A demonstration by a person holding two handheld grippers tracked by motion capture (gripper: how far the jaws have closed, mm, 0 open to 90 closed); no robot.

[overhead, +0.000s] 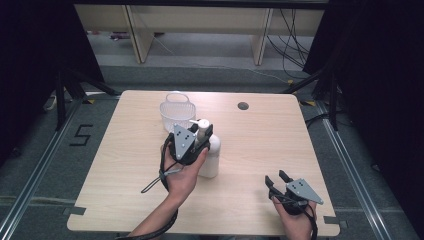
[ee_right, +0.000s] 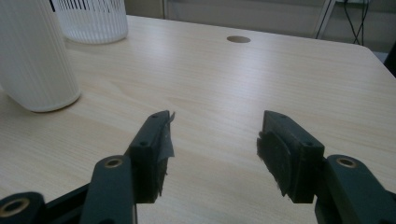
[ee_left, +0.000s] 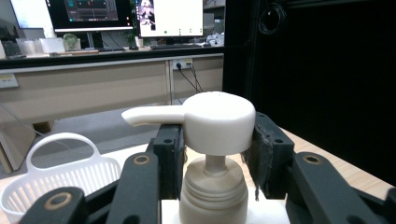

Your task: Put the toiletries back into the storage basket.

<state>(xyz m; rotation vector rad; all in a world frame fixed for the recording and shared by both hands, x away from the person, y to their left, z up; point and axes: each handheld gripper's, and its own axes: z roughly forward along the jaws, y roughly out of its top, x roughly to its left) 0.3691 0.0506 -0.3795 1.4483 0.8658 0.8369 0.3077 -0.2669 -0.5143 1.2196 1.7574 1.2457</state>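
Pump bottle, white ribbed plastic with a smooth round head, stands mid-table; your left gripper clamps that head, your right gripper rests spread and empty, and beyond sits a slatted white basket.

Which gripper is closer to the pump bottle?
Left. The left gripper has its jaws closed on the pump bottle at the pump head. The right gripper sits open near the table's front right, well clear.
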